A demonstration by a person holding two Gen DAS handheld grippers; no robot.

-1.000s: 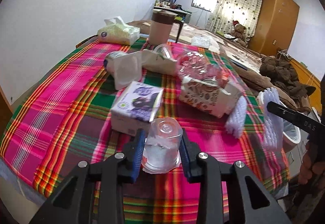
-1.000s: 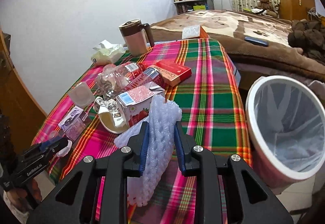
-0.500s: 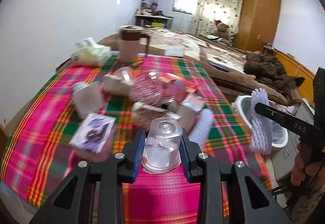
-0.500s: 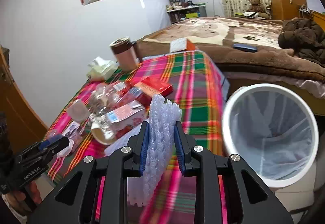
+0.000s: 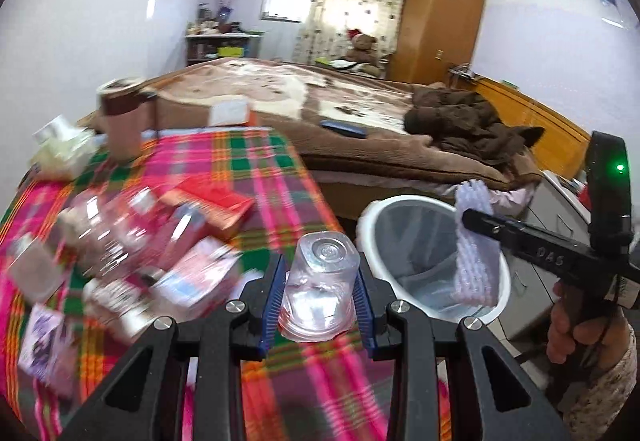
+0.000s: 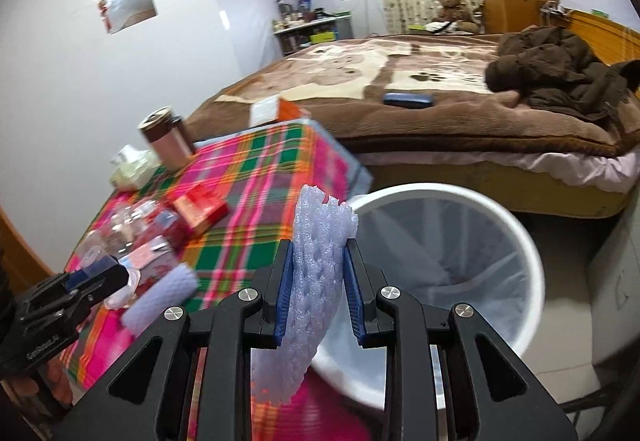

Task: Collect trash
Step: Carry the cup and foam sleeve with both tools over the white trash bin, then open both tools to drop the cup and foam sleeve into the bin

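Surface (image 6: 256,177): mug (image 6: 166,137) and tissue pack (image 6: 130,167) at far left edge, cartons (image 6: 198,207) in front; bin (image 6: 440,201) right of surface, bed (image 6: 400,89) behind both.

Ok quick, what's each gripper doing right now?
Left gripper: closed on the upside-down clear plastic cup.
Right gripper: closed on the white foam net, by the white bin.
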